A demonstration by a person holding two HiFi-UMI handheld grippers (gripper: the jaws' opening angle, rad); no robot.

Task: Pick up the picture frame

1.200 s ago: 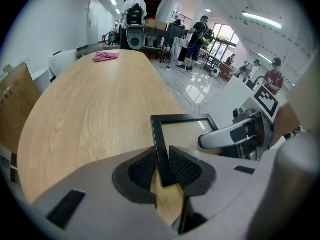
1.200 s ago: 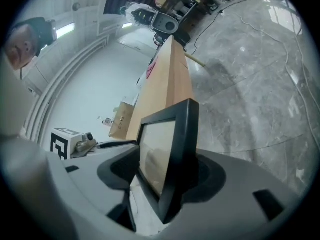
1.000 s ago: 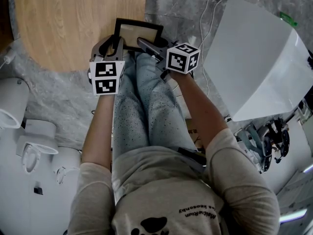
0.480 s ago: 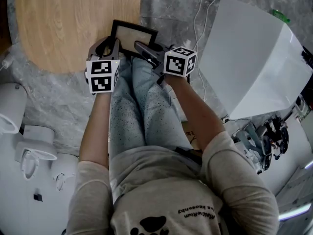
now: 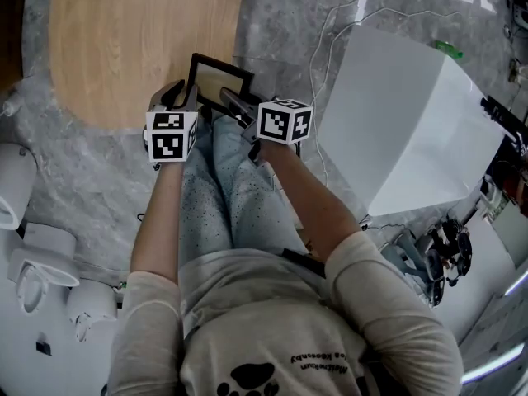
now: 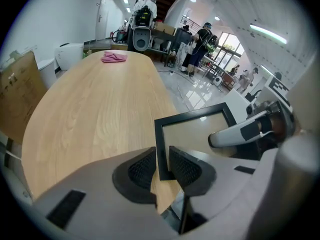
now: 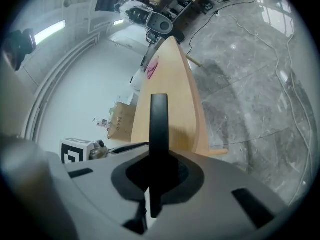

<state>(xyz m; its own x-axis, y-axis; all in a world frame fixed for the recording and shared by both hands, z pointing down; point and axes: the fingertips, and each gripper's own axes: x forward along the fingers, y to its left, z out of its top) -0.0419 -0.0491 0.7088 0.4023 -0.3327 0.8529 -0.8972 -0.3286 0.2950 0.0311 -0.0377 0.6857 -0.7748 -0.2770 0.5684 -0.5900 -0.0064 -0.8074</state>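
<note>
Black-rimmed with a pale glazed middle, the picture frame [image 5: 221, 79] is held at the wooden table's [image 5: 132, 40] near edge, above the person's knees. The left gripper [image 5: 191, 96] pinches its lower left corner, and the right gripper [image 5: 227, 99] is clamped on the opposite side rail, seen edge-on. The frame looks light and stiff, though the glass is probably fragile and slick, so the narrow rails are the safer hold. A pink cloth [image 6: 114, 57] lies far down the table. A white panel [image 5: 404, 122] and cables [image 5: 330, 48] are on the floor. None of these stands in the way.
</note>
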